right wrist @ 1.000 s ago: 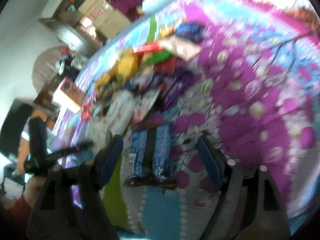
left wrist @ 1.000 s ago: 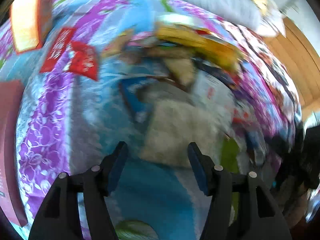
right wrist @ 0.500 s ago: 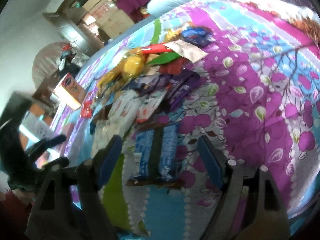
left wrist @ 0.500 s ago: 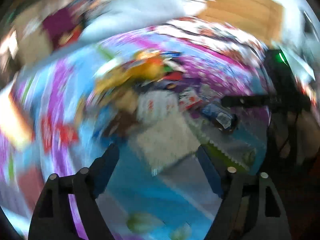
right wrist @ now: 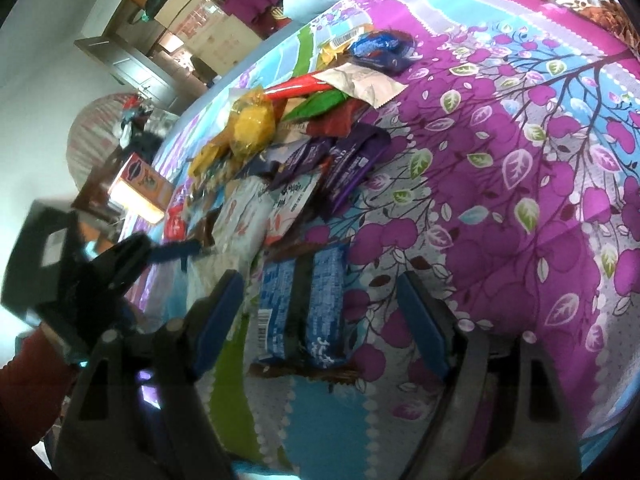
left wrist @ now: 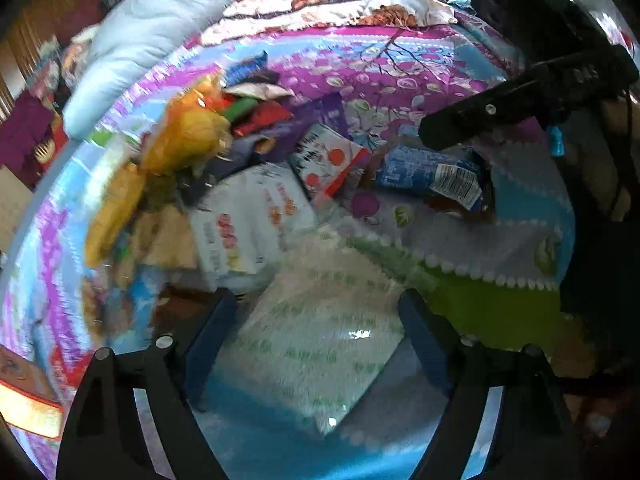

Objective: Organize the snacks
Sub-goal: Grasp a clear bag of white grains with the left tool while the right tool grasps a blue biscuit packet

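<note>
Clearly my left gripper (left wrist: 316,316) hangs over the pale green-printed packet (left wrist: 320,344) at the near end of the snack pile (left wrist: 224,152); its jaws are opening and nothing is pinched yet, though the packet lies between them. I'd lower squarely and close across the packet's width, since the film looks slippery. My right gripper (right wrist: 320,312) stands wide and empty above the blue biscuit packs (right wrist: 304,312), not touching. Rightward, the purple bedspread (right wrist: 520,200) lies bare, good sorting room; the bed edge near the cardboard box (right wrist: 140,188) is the risk.
</note>
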`<action>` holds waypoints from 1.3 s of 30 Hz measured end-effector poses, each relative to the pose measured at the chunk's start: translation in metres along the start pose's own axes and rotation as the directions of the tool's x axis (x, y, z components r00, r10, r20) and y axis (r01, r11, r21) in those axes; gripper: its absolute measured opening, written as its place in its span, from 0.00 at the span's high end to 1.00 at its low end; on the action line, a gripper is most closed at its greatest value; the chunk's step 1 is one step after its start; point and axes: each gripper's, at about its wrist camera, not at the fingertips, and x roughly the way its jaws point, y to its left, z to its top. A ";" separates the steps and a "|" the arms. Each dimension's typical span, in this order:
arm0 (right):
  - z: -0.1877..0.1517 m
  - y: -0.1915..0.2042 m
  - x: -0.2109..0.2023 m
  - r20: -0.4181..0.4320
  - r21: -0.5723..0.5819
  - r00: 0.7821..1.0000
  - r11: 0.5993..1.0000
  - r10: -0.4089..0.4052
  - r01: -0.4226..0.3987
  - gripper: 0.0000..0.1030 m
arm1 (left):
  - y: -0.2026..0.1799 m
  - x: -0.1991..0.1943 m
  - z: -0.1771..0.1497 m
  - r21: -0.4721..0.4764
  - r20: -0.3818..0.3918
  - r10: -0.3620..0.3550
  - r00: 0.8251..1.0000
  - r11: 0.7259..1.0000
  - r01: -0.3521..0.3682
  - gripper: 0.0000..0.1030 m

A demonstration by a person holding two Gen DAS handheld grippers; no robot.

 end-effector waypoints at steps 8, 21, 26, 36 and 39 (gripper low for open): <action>0.000 0.002 -0.003 0.019 -0.014 1.000 1.000 -0.001 0.002 0.22 | -0.008 -0.012 -0.021 -0.208 -0.075 -0.077 0.994 0.976 0.059 0.43; -0.016 0.046 0.021 -0.044 -0.260 0.981 0.951 -0.187 0.169 0.22 | 0.002 -0.067 -0.068 -0.622 0.031 0.118 0.993 0.779 -0.073 0.59; -0.013 0.043 0.029 -0.061 -0.252 0.970 0.944 -0.235 0.213 0.29 | 0.007 -0.077 -0.063 -0.643 -0.010 0.238 0.971 0.742 -0.188 0.59; -0.009 0.059 0.004 0.002 -0.260 0.982 0.948 -0.190 0.184 0.56 | 0.018 -0.112 -0.071 -0.673 -0.028 0.350 0.936 0.686 -0.276 0.59; -0.004 0.075 -0.004 0.018 -0.277 0.985 0.946 -0.169 0.168 0.56 | 0.020 -0.124 -0.074 -0.680 -0.020 0.370 0.929 0.676 -0.284 0.59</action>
